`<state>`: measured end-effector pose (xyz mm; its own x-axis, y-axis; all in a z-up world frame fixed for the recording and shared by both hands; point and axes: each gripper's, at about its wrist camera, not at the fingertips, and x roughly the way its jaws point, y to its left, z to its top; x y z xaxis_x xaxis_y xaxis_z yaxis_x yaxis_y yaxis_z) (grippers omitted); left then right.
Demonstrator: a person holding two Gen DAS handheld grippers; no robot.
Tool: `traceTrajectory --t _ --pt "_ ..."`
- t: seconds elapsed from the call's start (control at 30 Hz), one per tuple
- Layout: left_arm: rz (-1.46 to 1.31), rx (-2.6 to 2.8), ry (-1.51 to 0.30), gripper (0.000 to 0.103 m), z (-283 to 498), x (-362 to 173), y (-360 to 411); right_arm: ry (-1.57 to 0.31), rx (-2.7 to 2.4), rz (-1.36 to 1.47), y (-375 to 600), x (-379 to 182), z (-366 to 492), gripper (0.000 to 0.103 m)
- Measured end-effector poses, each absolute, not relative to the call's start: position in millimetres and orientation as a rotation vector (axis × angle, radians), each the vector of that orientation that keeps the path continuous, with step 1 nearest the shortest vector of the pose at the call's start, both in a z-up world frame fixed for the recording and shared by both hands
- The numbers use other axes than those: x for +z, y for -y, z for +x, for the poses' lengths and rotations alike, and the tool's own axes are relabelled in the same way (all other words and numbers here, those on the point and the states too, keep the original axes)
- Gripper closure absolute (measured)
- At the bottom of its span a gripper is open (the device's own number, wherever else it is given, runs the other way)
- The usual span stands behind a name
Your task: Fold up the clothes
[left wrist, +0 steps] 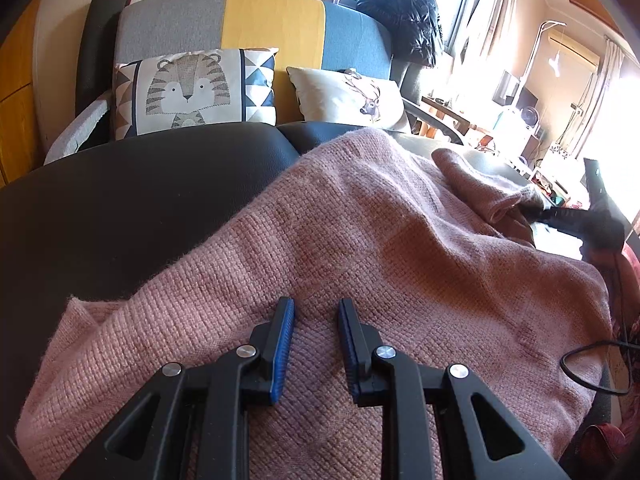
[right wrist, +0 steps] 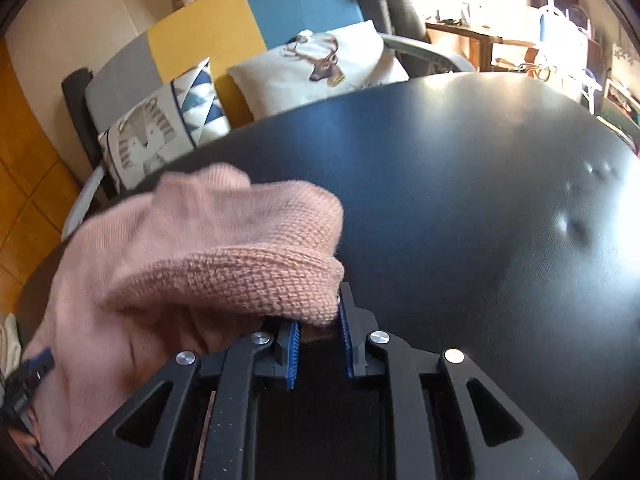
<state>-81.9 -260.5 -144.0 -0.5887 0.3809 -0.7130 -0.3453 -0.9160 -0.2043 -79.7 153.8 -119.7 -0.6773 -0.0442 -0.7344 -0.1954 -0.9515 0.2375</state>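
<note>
A pink knit sweater (left wrist: 360, 240) lies spread over a black padded table (left wrist: 140, 208). My left gripper (left wrist: 316, 308) hovers low over its near part, the blue pads apart with only flat knit showing below the gap. In the right wrist view a bunched fold of the sweater (right wrist: 224, 264) drapes over my right gripper (right wrist: 319, 320). Its fingertips are hidden under the knit, and fabric sits between the blue pads (right wrist: 294, 344), which stand close together. The rest of the sweater hangs off to the left. The left wrist view shows the right gripper (left wrist: 580, 220) as a dark shape at the sweater's far right edge.
Behind the table stands a grey, yellow and blue sofa (left wrist: 272, 28) with a tiger cushion (left wrist: 188, 88) and a deer cushion (left wrist: 352, 96). A person in a dark jacket (left wrist: 404, 12) stands by the window. A black cable (left wrist: 592, 364) loops at the right. The bare black tabletop (right wrist: 480, 200) stretches right.
</note>
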Motion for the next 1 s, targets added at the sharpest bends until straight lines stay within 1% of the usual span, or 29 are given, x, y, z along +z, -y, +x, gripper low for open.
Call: traceTrajectory --t 0.07,0.23,0.33,0.4,0.47,0.6,0.63,0.67,0.73,0.77,0.8,0.83,0.93,1.0 --pt "-1.129 2.484 0.065 0.081 -82 -144 261 -0.399 2.769 -1.118 -161 -95 -77 0.086" --pt "-1.127 2.482 0.071 0.081 -82 -144 263 -0.090 2.753 -0.834 -177 -31 -69 0.086" --pt "-1.126 2.482 0.071 0.081 -82 -144 263 -0.031 2.726 -0.748 -196 -11 -65 0.086" --pt "-1.125 2.483 0.071 0.081 -82 -144 263 -0.029 2.694 -0.750 -212 -11 -67 0.086" --pt "-1.125 2.483 0.072 0.081 -82 -145 262 -0.060 2.646 -0.808 -234 -24 -68 0.086" --pt "-1.125 2.483 0.073 0.081 -82 -145 262 -0.208 2.504 -0.984 -278 -75 -58 0.085" --pt "-1.125 2.483 0.073 0.081 -81 -145 262 -0.244 2.464 -1.024 -286 -88 -53 0.084" --pt "-1.125 2.483 0.073 0.081 -81 -145 262 -0.283 2.421 -1.061 -295 -100 -48 0.080" --pt "-1.124 2.484 0.073 0.081 -81 -145 262 -0.393 2.335 -1.091 -313 -118 -32 0.078" --pt "-1.125 2.484 0.073 0.081 -81 -145 262 -0.453 2.302 -1.094 -321 -124 -23 0.073" --pt "-1.125 2.484 0.073 0.081 -81 -145 262 -0.512 2.285 -1.089 -326 -127 -15 0.070" --pt "-1.125 2.483 0.072 0.081 -81 -145 262 -0.571 2.267 -1.084 -332 -129 -6 0.069" --pt "-1.124 2.484 0.071 0.081 -81 -145 262 -0.717 2.232 -1.063 -343 -132 12 0.069" --pt "-1.124 2.484 0.071 0.081 -82 -145 262 -0.786 2.221 -1.045 -346 -131 19 0.065"
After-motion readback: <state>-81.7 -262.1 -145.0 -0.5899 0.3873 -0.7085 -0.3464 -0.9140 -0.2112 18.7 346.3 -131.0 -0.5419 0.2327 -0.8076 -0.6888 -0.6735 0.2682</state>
